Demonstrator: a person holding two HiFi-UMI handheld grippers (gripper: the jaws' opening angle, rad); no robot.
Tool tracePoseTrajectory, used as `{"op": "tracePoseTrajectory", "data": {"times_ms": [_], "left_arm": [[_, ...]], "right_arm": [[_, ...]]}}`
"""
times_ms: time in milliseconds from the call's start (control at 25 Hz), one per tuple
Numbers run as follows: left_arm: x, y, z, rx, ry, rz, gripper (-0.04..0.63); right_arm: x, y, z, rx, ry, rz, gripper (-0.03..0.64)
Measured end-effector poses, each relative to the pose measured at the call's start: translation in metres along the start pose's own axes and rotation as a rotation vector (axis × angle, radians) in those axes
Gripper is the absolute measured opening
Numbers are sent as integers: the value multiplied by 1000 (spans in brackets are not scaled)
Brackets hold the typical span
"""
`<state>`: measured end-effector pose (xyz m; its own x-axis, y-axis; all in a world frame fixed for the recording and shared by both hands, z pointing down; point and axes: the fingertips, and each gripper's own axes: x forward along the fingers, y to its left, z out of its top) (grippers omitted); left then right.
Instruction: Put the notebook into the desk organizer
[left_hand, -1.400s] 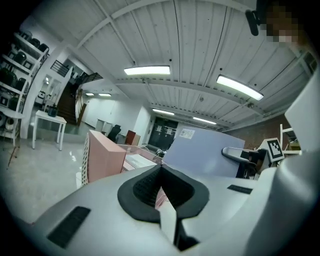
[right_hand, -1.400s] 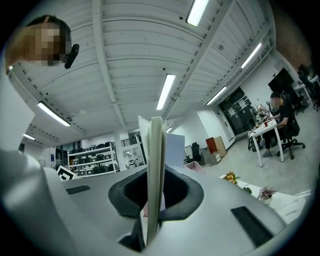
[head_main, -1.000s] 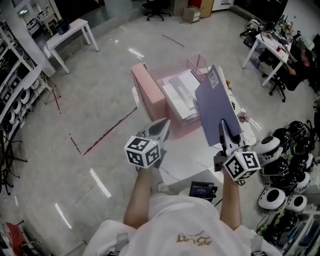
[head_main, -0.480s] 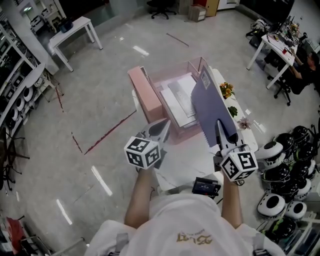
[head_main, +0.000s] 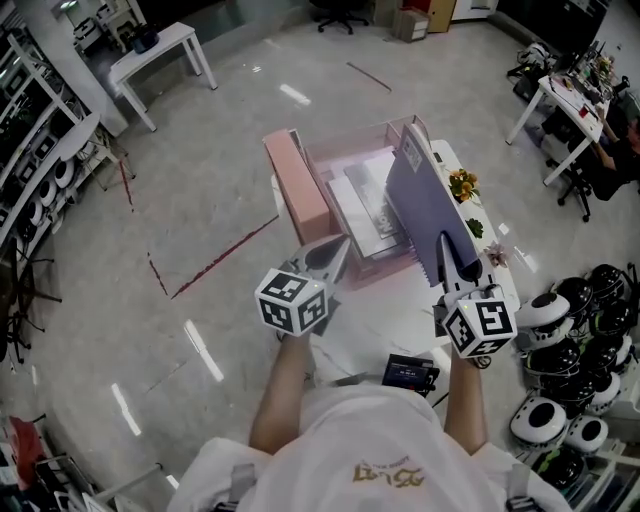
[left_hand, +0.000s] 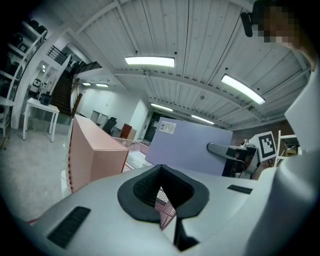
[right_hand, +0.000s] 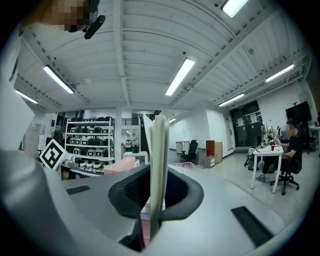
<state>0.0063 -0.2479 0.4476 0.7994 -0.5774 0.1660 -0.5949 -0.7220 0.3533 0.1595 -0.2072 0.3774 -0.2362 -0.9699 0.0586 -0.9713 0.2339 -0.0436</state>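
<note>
A blue-purple spiral notebook (head_main: 422, 200) stands nearly upright, tilted over the right side of the pink desk organizer (head_main: 300, 190). My right gripper (head_main: 450, 262) is shut on its near lower edge. In the right gripper view the notebook (right_hand: 159, 150) runs edge-on between the pads of the right gripper (right_hand: 157, 172). The organizer has a solid pink box at its left and clear pink compartments with white papers (head_main: 365, 200) inside. My left gripper (head_main: 328, 258) hovers at the organizer's near edge, jaws together and holding nothing. The left gripper view shows the notebook (left_hand: 192, 145) and the pink box (left_hand: 95, 155) beyond the left gripper (left_hand: 161, 167).
The organizer rests on a white table (head_main: 380, 330) with small flowers (head_main: 463, 185) along its right side. A black device (head_main: 408, 374) lies at the near edge. White round helmets (head_main: 565, 310) crowd the floor at right. White desks (head_main: 160, 50) stand farther off.
The right gripper has turned the notebook more upright and carried it a little farther over the organizer. The left gripper has barely moved.
</note>
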Motion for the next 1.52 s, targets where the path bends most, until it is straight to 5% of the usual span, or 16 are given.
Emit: {"op": "tracePoseTrajectory", "data": {"times_ms": [1520], "left_arm": [[-9,23,-4,-28,-15,88,15]], "right_arm": [[50,35,-13,-491,64,16,41]]}}
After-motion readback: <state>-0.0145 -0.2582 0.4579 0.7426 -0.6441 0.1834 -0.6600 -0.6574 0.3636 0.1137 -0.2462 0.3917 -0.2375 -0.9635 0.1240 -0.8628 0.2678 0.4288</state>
